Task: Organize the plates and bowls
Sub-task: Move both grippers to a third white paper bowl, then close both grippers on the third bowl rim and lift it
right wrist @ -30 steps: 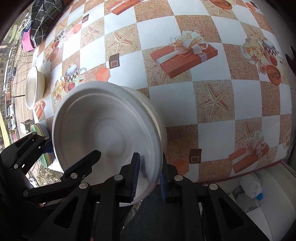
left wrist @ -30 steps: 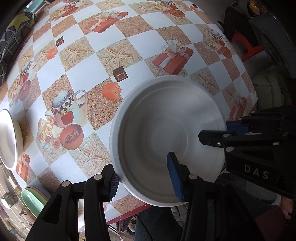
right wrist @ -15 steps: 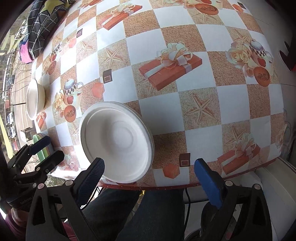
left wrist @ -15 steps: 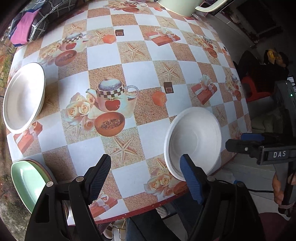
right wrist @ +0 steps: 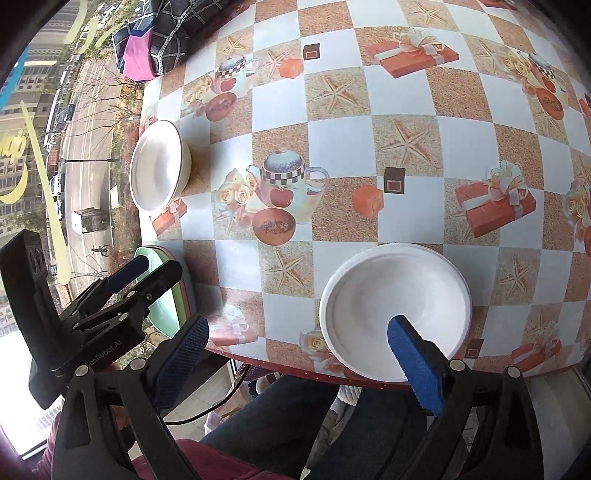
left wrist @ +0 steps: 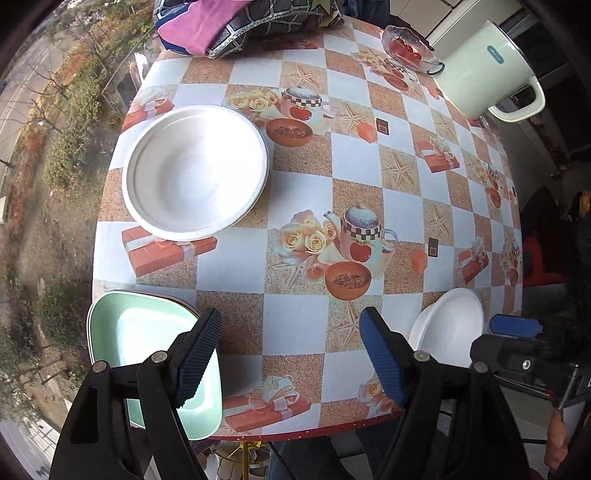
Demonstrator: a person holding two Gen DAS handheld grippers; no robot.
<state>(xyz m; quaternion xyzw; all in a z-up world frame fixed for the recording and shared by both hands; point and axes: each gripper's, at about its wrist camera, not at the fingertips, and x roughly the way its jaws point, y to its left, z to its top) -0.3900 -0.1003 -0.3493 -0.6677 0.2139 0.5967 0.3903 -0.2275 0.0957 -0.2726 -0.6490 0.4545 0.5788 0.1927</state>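
Observation:
A white bowl [right wrist: 395,310] sits at the table's near edge; it also shows in the left wrist view [left wrist: 448,325] at the right. A white bowl stack [left wrist: 195,171] sits at the far left, seen also in the right wrist view [right wrist: 159,166]. A stack of square plates, green on top [left wrist: 147,332], sits at the near left corner [right wrist: 168,295]. My left gripper [left wrist: 291,354] is open and empty above the near table edge. My right gripper [right wrist: 299,365] is open and empty, its right finger just over the near bowl's rim.
A patterned tablecloth [left wrist: 369,155] covers the table. At the far side stand a pale green kettle [left wrist: 480,70], a glass dish of red fruit [left wrist: 404,50] and a heap of cloth [left wrist: 240,22]. A person's legs [right wrist: 280,424] are below the near edge.
Both grippers held the white bowl a second ago. They let it go onto the near table edge and pulled back, open. The left gripper swung left toward the bowl stack and green plates.

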